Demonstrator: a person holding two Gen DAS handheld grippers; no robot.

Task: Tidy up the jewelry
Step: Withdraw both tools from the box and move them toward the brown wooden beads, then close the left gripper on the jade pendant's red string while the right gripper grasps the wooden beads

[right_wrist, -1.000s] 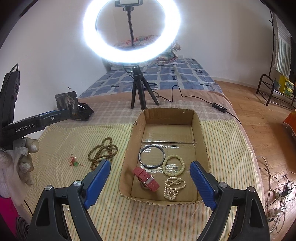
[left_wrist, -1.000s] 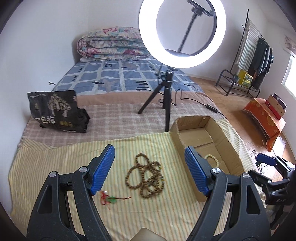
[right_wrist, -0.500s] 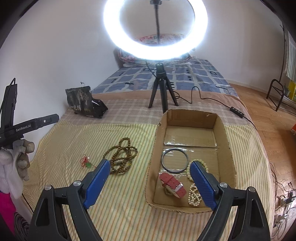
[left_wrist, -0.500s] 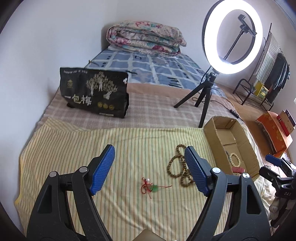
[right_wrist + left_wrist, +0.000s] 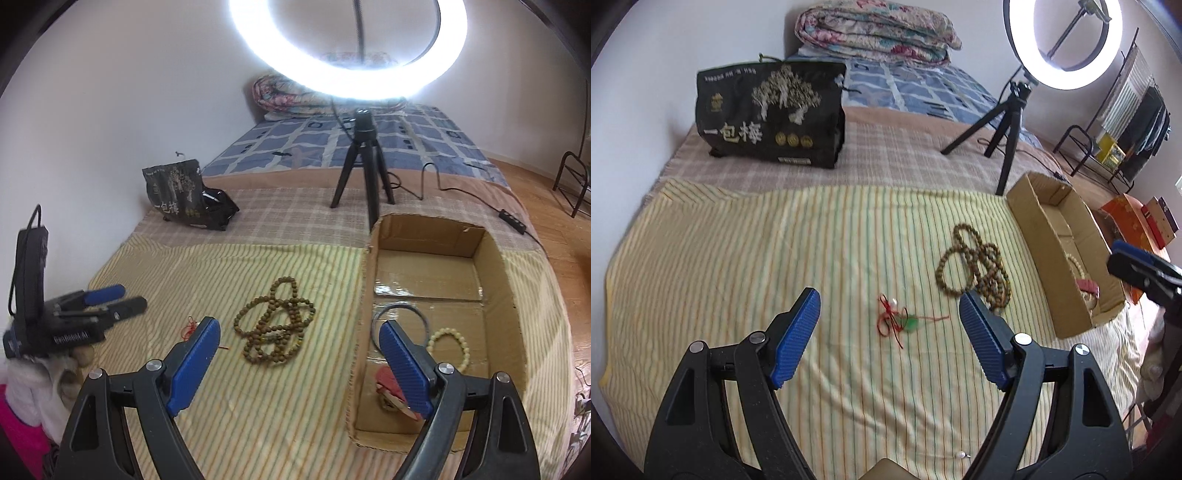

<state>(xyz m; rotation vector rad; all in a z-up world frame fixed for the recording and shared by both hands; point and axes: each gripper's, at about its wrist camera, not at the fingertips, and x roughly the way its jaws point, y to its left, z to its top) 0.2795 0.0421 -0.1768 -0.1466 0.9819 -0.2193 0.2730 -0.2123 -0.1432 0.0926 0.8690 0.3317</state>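
Cord first: the red knotted cord charm (image 5: pixel 895 319), with a green bit in it, lies on the striped cloth (image 5: pixel 738 258) right between the tips of my left gripper (image 5: pixel 890 325), at twelve o'clock and close, its long tail trailing toward three o'clock. My left jaws stand wide with nothing in them. Just past my right-hand pad, at one o'clock, sits the tangle of brown wooden beads (image 5: pixel 975 266). My right gripper (image 5: pixel 299 354) is also spread wide and empty; for it the beads (image 5: pixel 275 328) lie at twelve and the cardboard box (image 5: pixel 495 258) at two. I judge my left hand the nearer for the charm, my right for the beads. Only my right view looks into the box: dark ring bangle (image 5: pixel 400 319), pale bead bracelet (image 5: pixel 448 349), red strap (image 5: pixel 386 382) half hidden behind my pad. My left view shows the charm whole, while my right pad hides most of it
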